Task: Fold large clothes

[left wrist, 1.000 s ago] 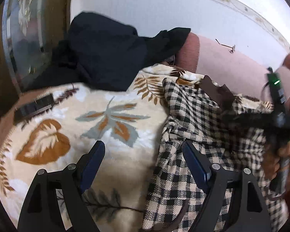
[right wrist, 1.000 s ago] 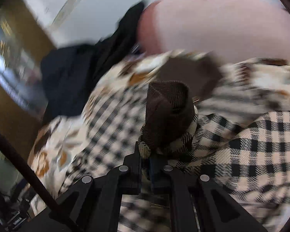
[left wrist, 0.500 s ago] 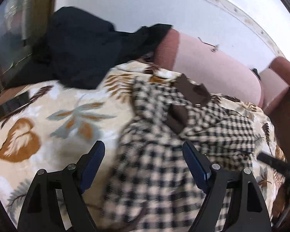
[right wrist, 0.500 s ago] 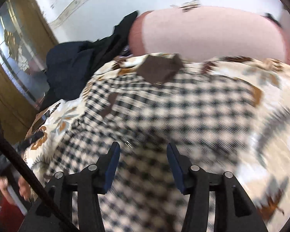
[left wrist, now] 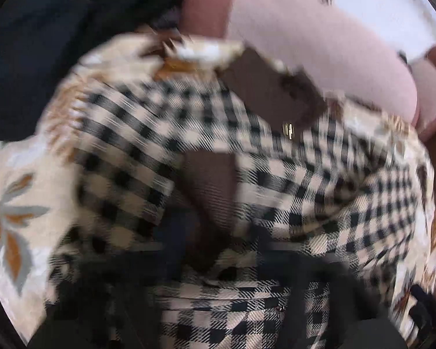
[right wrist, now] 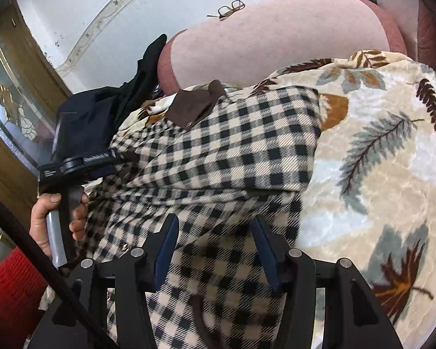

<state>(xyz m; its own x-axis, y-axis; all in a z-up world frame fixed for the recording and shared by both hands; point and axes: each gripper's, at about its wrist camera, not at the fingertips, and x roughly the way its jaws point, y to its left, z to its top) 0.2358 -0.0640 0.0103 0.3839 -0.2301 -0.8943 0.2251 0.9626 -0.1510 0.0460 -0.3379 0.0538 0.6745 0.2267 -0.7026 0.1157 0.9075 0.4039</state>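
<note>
While the beige-and-black checked woollen coat [right wrist: 218, 151] is lying spread across the leaf-patterned plush blanket [right wrist: 378, 174] on the pink sofa, the left gripper [right wrist: 125, 157] is pinching shut at the coat's left side, seemingly on a fold of cloth by the brown lining, though blur is hiding the contact. The right gripper [right wrist: 215, 247] is hovering over the lower cloth, jaws parted and holding nothing. Folding well is calling for a taut, straight edge. No readable writing is showing.
</note>
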